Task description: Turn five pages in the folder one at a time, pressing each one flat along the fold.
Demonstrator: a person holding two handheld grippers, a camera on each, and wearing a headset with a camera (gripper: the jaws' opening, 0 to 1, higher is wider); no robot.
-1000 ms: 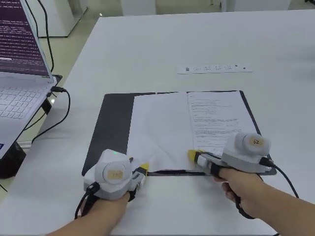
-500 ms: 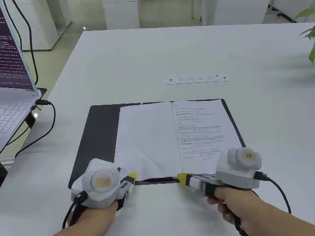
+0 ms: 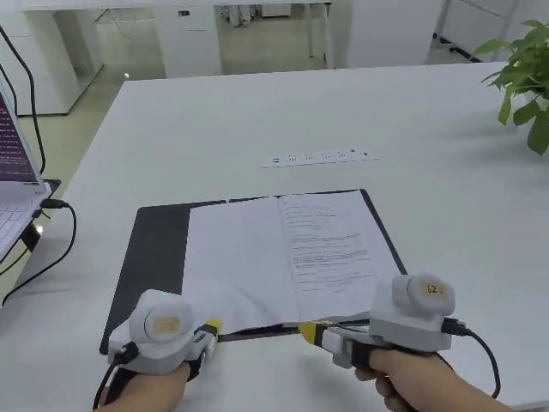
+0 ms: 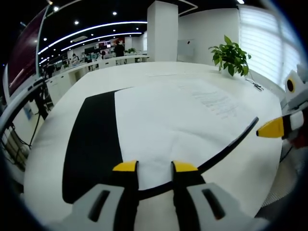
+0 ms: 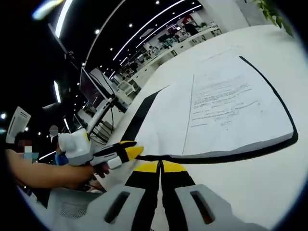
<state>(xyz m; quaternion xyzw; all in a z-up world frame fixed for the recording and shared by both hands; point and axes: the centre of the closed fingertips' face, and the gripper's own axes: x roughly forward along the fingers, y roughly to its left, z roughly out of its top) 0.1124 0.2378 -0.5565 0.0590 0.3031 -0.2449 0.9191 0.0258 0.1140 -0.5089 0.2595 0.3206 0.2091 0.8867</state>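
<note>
Laptop (image 3: 12,146), power strip (image 3: 319,157), plant (image 3: 523,81) surround open folder (image 3: 156,249).

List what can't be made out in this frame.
Text on the right page: too small, head view; warped, both gripper views.
Laptop: cut off by the head view's left edge.
Number of turned pages: sheets lie flush, head view.
Left claw touching the folder or not: tips cover the contact, left gripper view.

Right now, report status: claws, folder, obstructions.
Left claw open at near edge of folder. Right claw shut, beside same edge. Folder open, printed page on right. Power strip beyond, apart.
</note>
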